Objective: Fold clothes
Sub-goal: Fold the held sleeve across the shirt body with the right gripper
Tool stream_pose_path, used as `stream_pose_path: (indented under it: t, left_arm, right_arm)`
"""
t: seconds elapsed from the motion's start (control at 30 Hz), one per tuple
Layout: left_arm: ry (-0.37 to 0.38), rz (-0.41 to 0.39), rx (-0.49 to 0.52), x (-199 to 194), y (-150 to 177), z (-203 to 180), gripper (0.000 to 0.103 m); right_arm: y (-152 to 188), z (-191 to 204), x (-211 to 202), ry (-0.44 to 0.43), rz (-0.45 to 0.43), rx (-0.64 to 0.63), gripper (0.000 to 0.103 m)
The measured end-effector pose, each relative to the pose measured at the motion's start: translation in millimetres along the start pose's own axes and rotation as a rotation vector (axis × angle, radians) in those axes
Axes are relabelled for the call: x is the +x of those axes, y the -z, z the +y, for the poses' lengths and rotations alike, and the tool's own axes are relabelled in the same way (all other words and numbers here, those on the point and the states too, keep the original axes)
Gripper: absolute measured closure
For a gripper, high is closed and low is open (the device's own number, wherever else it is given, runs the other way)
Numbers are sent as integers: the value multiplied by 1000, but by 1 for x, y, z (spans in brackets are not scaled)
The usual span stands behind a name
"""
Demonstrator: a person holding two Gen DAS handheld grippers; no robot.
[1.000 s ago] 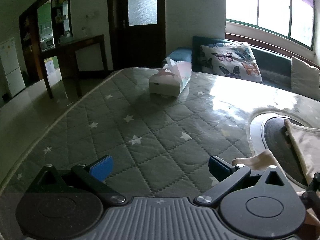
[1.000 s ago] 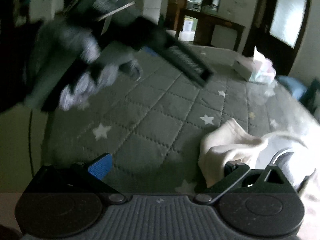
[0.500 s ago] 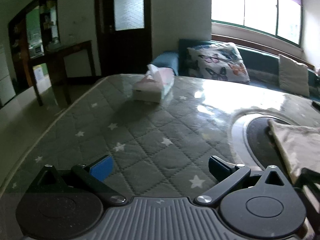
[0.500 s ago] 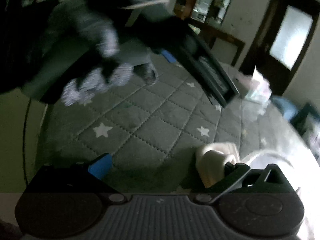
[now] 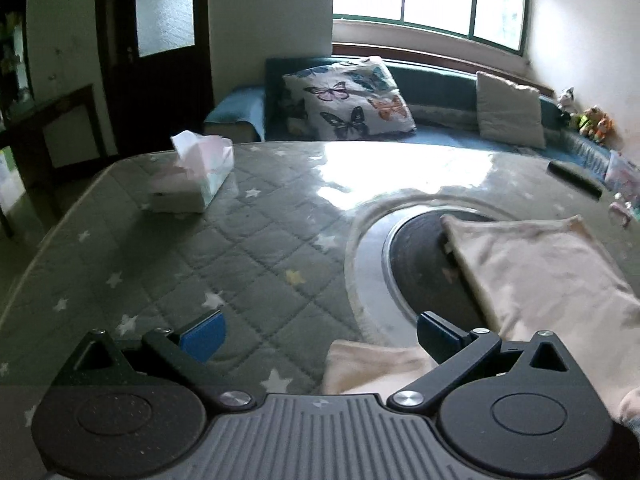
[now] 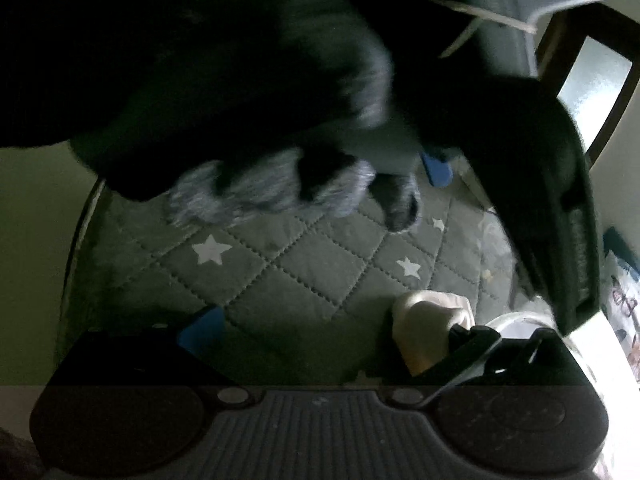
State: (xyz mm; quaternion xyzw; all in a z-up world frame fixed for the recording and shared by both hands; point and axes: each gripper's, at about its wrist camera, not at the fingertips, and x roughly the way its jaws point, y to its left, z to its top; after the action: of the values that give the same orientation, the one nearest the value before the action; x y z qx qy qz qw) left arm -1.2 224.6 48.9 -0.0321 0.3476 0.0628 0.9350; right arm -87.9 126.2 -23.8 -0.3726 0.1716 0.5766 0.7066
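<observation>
A cream garment lies flat on the right of the grey star-quilted table, over a dark round inset. One cream corner lies on the cloth just inside my left gripper's right finger. My left gripper is open, low over the table, holding nothing. In the right wrist view my right gripper is open, with a bunched cream fold against its right finger. The gloved hand and the left gripper hang above and fill the top of that view.
A tissue box stands at the table's far left. A dark remote and small items lie at the far right edge. A sofa with a butterfly cushion runs behind the table under the window.
My left gripper has swung to the right, bringing the flat garment and a cream corner into its view. My right gripper has dropped lower and closer under the left hand. Both stay open.
</observation>
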Motion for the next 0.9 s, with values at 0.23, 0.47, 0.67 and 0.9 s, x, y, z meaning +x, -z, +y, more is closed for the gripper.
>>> stream_pose_path:
  t: [0.23,0.47,0.67,0.9]
  left_arm:
    - [-38,-15,-27,-5,-11,18,0]
    - [-70,6,24,-4,-9,19,0]
    - [-27,6,19,-3,-8,9,14]
    - [55,36,89,9,-13,-21,20]
  right_arm:
    - [-4,8,-1,57,-10,-98,0]
    - [-5,16,-5,106,-20,-191,0]
    - [2,20,-14,116,-6,-150,0]
    - [11,5,-26,38,3,16,0]
